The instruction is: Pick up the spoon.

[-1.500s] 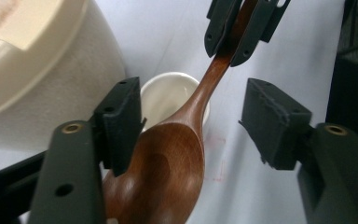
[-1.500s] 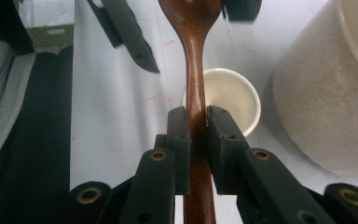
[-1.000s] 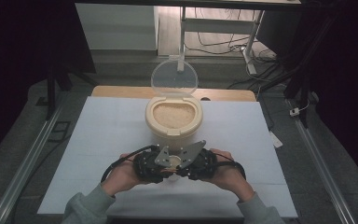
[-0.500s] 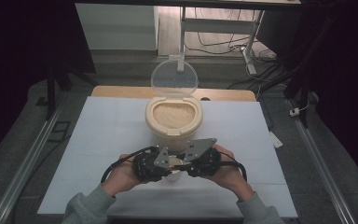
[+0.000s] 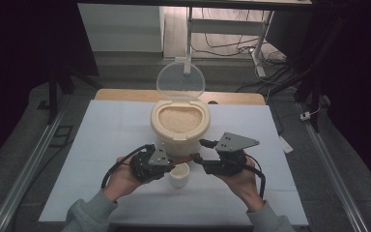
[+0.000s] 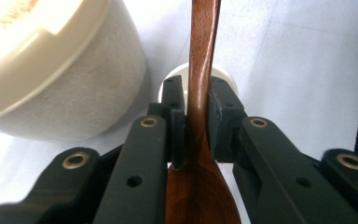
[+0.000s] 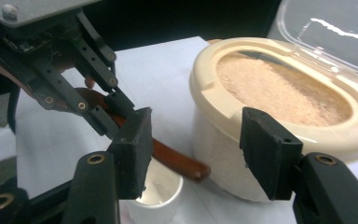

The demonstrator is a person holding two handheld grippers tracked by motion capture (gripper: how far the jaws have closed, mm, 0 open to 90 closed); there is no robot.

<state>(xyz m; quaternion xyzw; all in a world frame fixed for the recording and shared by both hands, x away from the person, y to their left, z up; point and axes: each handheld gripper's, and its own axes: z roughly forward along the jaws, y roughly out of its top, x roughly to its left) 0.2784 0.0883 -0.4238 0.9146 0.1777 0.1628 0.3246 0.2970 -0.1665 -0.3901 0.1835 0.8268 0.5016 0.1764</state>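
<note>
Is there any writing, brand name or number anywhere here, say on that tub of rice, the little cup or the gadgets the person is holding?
None can be read: the rice container, its clear lid, the white cup, the wooden spoon and both grippers bear no legible words, numbers or signs.

Left hand [image 5: 121, 180] low, its gripper [image 5: 170, 162] pointing toward the right one, jaws pinched tight around a spoon handle [image 6: 200, 70] running straight out between the pads. Right hand [image 5: 241, 180] level with it, its gripper [image 5: 202, 151] angled inward toward the left, jaws spread wide, nothing between them. Both forearms in grey sleeves [image 5: 84, 215].
</note>
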